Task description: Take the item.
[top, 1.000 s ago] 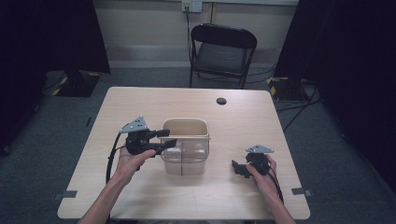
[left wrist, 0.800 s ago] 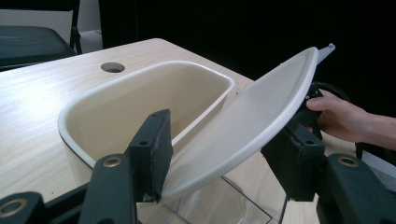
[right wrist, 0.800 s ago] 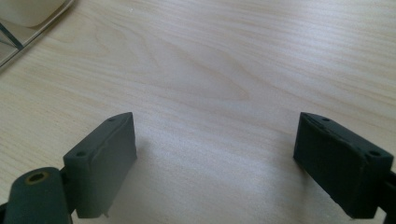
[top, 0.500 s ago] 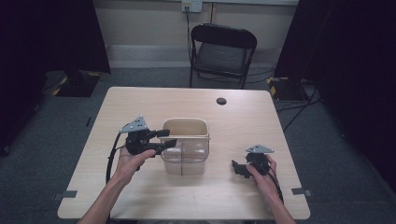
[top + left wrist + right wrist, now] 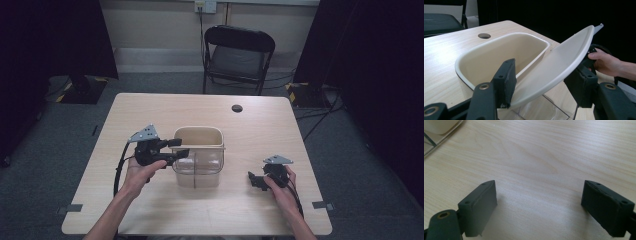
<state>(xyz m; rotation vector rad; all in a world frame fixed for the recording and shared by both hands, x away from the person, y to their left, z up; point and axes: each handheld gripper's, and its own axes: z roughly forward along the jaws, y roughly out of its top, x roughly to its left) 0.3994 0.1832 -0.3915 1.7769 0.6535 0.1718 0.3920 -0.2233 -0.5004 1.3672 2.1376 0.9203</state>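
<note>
Tabletop (image 5: 150,115): left gripper (image 5: 544,87) apparently clamps bin lid (image 5: 559,65); right gripper (image 5: 539,205) gapes.

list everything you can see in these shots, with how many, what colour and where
bin: one, clear body with a cream rim, middle of the table.
swing lid: one, cream, tilted up over the bin's opening, its edge between the left claw's jaws.
table: one, light wood, centre of the room.
cable hole: one, dark, round, far side of the tabletop.
folding chair: one, black, beyond the table.
wall socket: one, pale, on the back wall behind the chair.
left claw: one, black, at the bin's left rim, shut on the swing lid.
right claw: one, black, low over the table right of the bin, jaws open, holding nothing.
</note>
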